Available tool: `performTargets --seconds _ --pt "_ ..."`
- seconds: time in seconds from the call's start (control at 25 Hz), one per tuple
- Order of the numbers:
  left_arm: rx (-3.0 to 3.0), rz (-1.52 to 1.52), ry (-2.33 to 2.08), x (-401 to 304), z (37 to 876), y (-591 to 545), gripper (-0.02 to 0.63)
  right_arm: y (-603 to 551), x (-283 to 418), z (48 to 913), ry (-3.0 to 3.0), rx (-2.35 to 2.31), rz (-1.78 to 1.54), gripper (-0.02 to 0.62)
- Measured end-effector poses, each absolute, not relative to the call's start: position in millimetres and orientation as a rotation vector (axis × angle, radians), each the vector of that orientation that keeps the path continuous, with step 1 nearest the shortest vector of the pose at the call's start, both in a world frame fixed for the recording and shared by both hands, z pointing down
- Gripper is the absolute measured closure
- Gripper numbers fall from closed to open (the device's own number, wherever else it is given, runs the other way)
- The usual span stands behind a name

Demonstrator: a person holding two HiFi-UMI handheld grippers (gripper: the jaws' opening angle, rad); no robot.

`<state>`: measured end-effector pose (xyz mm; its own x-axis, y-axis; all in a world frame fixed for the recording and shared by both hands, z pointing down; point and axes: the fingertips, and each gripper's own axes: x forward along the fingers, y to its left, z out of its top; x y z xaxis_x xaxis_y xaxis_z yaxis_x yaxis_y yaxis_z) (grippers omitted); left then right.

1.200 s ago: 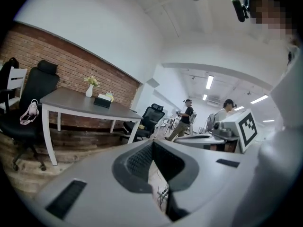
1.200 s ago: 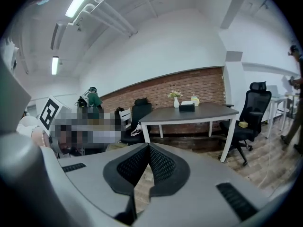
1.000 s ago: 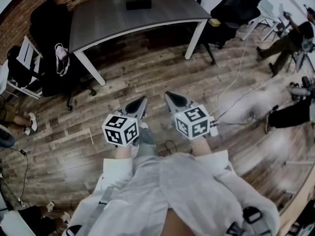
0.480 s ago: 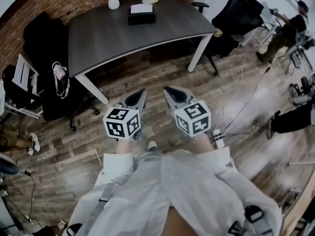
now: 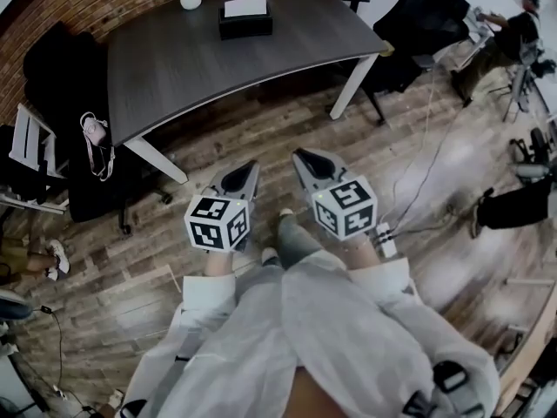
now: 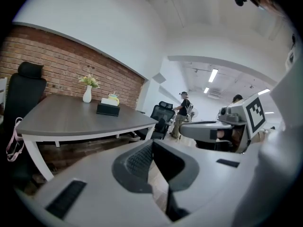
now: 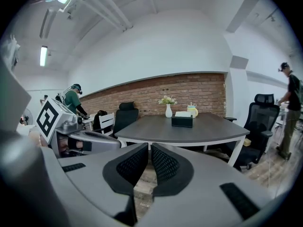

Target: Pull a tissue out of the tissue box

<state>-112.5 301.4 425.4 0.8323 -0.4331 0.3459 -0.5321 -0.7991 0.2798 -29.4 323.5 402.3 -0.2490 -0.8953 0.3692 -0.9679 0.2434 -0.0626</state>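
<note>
1. The left gripper (image 5: 247, 174) is held above the wooden floor (image 5: 261, 129); its jaws are closed together, with nothing between them.
2. The tissue box (image 5: 244, 20) stands on the far part of the dark table (image 5: 191, 68), well apart from both grippers. A white tissue (image 5: 244, 8) lies on its top.
3. The right gripper (image 5: 305, 162) is just beside the left one, also closed and empty.

Operator wears a pale grey-white long-sleeved shirt (image 5: 339, 320) with loose cuffs and a dark strap buckle (image 5: 446, 380) near the lower edge. The left gripper (image 5: 252, 167) and right gripper (image 5: 300, 155) have matte grey tapering shells and black cross-hatched pads (image 7: 163, 164). Each carries a white cube (image 5: 218, 223) with black square markers.
</note>
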Motion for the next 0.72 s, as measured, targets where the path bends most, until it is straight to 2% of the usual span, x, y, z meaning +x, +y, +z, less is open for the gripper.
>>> performTargets --seconds 0.44,0.56,0.72 --pt "2.604 0.381 -0.894 -94.3 422.9 181.2 0.598 201.8 -2.7 407.9 -2.334 1.645 0.405 0.592" --pt "2.601 0.370 -0.927 -76.5 412.3 138.9 0.538 160.0 15.4 396.9 -2.355 1.626 0.374 0.592" --pt "2.608 0.354 -0.970 -51.0 398.4 93.3 0.537 112.3 42.9 385.9 -2.381 1.609 0.355 0.579"
